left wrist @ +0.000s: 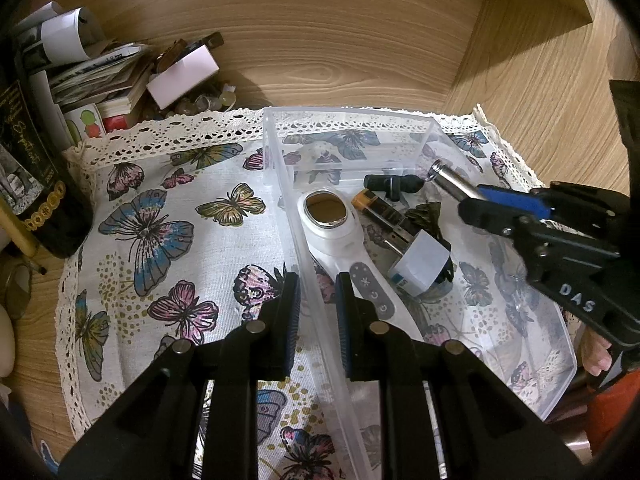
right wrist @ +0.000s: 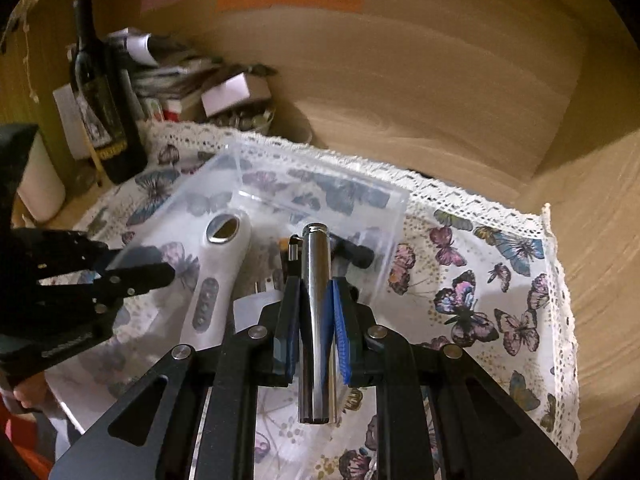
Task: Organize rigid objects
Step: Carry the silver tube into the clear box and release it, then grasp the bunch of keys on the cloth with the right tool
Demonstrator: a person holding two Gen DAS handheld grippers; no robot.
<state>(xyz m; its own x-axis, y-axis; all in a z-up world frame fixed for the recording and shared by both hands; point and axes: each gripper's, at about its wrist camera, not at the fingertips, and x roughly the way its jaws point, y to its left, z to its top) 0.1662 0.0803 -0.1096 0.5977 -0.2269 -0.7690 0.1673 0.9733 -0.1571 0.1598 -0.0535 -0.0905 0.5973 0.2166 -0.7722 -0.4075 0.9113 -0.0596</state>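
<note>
A clear plastic bin [left wrist: 280,184] sits on a butterfly-print cloth [left wrist: 168,216]. In it lie a white handheld device [left wrist: 336,232], a black clip-like piece [left wrist: 390,184], a black and orange battery-like piece [left wrist: 376,208] and a white-capped item [left wrist: 420,264]. My left gripper [left wrist: 318,304] straddles the bin's left wall, one finger on each side, touching or nearly so. My right gripper [right wrist: 316,300] is shut on a shiny metal tube [right wrist: 316,304], held over the bin's right side; the tube also shows in the left wrist view [left wrist: 452,178].
A dark wine bottle [right wrist: 100,100], stacked papers and a small white box [left wrist: 182,74] crowd the far left corner. Wooden walls [left wrist: 360,40] close in behind and to the right. The cloth's lace edge [right wrist: 500,212] runs along the back.
</note>
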